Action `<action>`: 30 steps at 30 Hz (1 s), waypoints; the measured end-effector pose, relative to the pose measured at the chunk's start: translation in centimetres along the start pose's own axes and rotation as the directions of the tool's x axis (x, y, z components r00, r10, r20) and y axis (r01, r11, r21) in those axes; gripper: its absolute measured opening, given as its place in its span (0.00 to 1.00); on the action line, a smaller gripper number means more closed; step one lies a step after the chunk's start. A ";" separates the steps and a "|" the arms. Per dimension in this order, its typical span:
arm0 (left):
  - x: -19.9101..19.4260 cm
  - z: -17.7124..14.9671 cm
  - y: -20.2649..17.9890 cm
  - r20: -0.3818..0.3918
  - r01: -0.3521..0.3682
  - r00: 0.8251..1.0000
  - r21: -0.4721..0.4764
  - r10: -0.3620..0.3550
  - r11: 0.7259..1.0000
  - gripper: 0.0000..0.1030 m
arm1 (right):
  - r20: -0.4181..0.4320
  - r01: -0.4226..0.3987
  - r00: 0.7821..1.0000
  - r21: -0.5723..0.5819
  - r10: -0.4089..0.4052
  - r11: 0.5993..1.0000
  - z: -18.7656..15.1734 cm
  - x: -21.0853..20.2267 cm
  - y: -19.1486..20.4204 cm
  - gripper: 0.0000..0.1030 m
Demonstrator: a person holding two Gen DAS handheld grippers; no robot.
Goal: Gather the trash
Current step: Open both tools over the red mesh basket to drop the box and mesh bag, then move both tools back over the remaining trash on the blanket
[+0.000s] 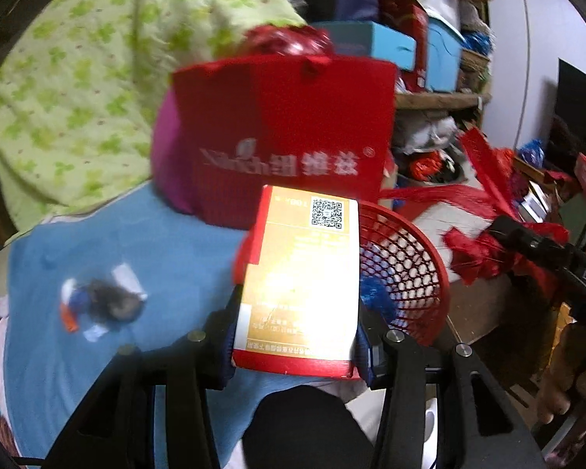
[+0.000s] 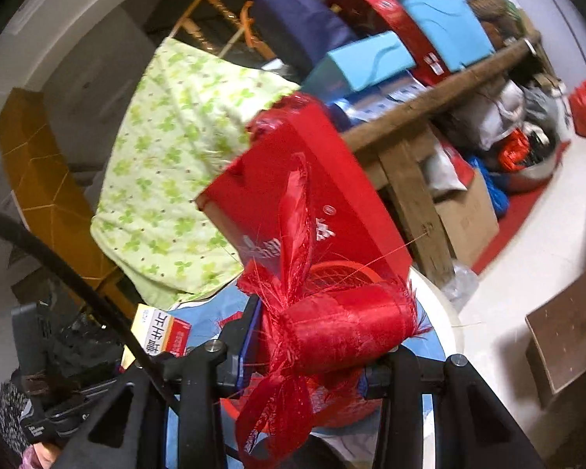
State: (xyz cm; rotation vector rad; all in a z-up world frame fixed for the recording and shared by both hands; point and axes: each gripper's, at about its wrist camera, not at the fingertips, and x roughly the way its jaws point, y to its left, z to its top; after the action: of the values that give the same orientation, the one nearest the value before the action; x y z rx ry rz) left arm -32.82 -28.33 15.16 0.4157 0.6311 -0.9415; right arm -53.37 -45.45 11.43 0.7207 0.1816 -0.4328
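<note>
My left gripper [image 1: 295, 346] is shut on a gold and red carton [image 1: 304, 273] and holds it over the near rim of a red mesh basket [image 1: 410, 269]. The carton also shows in the right wrist view [image 2: 160, 330], at the lower left. My right gripper [image 2: 308, 351] is shut on a bundle of red mesh ribbon [image 2: 332, 332], held above the same basket [image 2: 340, 273]. That ribbon shows in the left wrist view [image 1: 484, 191], to the right of the basket. A small pile of wrappers and dark scraps [image 1: 97, 301] lies on the blue cloth [image 1: 168, 258] at the left.
A red paper bag [image 1: 289, 136] stands just behind the basket; it also shows in the right wrist view [image 2: 293, 179]. A green flowered quilt [image 1: 78, 78] lies behind it. A wooden shelf [image 2: 429, 105] carries blue and red boxes. A cardboard box [image 2: 468, 211] sits on the floor.
</note>
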 end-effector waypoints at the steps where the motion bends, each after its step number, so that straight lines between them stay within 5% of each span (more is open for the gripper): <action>1: 0.6 0.2 -0.4 -0.003 0.009 1.000 0.007 -0.009 1.000 0.49 | -0.003 0.003 1.000 0.012 -0.003 1.000 0.0 0.4 -0.3 0.41; 5: 2.3 0.8 -1.2 -0.020 0.054 0.998 0.010 -0.054 0.999 0.51 | -0.049 0.007 0.999 0.051 -0.005 0.999 -0.1 3.3 -1.1 0.45; 9: 2.7 1.0 -1.4 0.002 0.058 0.998 0.022 -0.058 0.998 0.64 | -0.046 -0.033 0.998 0.120 0.039 0.992 -0.3 5.2 -1.6 0.72; 15: 0.4 -0.1 0.8 0.035 0.040 0.999 0.010 -0.041 0.999 0.65 | -0.034 -0.087 0.995 0.108 0.091 0.990 -0.2 4.6 -0.3 0.72; 23: -4.2 -4.9 7.6 0.072 -0.122 0.990 -0.045 0.125 0.992 0.66 | 0.051 -0.237 0.969 -0.067 0.240 0.969 0.4 0.4 6.2 0.72; 30: -7.7 -8.5 15.4 0.069 -0.350 0.928 -0.175 0.366 0.920 0.66 | -0.030 -0.419 0.904 -0.267 0.427 0.868 -3.2 -0.2 15.8 0.72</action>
State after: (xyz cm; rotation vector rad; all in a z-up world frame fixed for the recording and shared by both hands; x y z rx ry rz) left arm -25.76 -10.44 14.76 0.3242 0.5117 -0.5528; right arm -46.56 -32.63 18.56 0.4665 0.0473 0.0060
